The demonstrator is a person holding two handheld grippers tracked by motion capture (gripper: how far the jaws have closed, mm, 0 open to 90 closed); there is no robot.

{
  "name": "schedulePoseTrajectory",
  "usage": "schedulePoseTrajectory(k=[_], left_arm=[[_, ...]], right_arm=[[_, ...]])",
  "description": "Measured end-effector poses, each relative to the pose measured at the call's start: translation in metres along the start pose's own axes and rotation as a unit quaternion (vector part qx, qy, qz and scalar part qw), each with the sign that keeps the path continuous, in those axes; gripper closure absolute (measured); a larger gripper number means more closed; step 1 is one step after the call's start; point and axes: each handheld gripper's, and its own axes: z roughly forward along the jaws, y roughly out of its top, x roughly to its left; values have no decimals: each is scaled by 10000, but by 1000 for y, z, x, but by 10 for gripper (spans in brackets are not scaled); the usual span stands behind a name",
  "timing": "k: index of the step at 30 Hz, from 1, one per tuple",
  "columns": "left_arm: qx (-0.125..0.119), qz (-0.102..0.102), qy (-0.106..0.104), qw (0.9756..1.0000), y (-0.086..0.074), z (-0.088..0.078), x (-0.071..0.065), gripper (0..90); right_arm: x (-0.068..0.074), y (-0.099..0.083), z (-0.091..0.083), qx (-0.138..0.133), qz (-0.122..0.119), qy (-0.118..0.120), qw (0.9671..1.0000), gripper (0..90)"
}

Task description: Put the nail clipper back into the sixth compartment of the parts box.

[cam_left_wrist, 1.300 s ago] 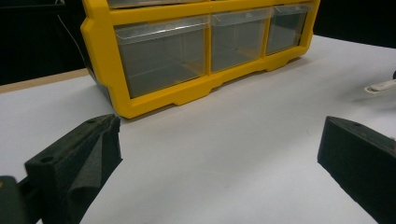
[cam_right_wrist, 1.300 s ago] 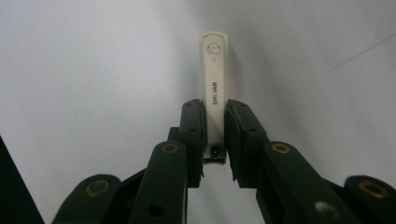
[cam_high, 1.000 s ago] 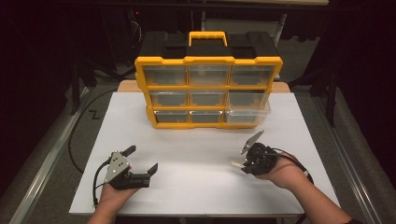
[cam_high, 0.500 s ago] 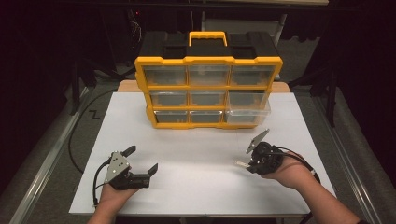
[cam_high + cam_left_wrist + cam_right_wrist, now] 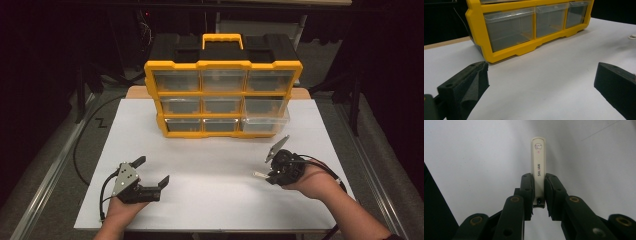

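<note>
1. Table (image 5: 210, 165): white top, seen from above. A yellow-framed drawer cabinet (image 5: 222, 85) stands upright at the far middle, with a black top and a yellow carry handle (image 5: 222, 40).
2. Cabinet front: three rows of three clear drawers. The bottom-right drawer (image 5: 265, 122) sticks out past the frame; the others sit flush.
3. Left gripper (image 5: 150, 172): near the table's near-left corner, held in the person's left hand (image 5: 120, 212). Jaws spread wide apart with nothing between them. The grey three-cornered plate (image 5: 125, 175) on top faces up.
4. Left gripper view: the two black foam pads (image 5: 471, 82) stand far apart over bare white table; the cabinet's bottom row of drawers lies ahead, well apart from the jaws.
5. Right gripper (image 5: 539, 192): clamped on a slim cream-coloured clipper-like tool (image 5: 538, 162), marked "SHLIAN" along its length. The jaws pinch its lower end; the rest projects forward above the white table.
6. High view: the right gripper (image 5: 262, 175) is at the near right, in front of the protruding drawer but well apart from it. The tool (image 5: 260, 175) shows as a pale sliver pointing left. Whether it touches the table: cannot tell.
</note>
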Motion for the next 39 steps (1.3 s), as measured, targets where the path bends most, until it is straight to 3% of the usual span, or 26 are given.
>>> schedulePoseTrajectory(k=[39], left_arm=[[-12,-13,-4,10000,0,0,1,4]], right_arm=[[-8,20,-48,37,-94,-34,9999,796]])
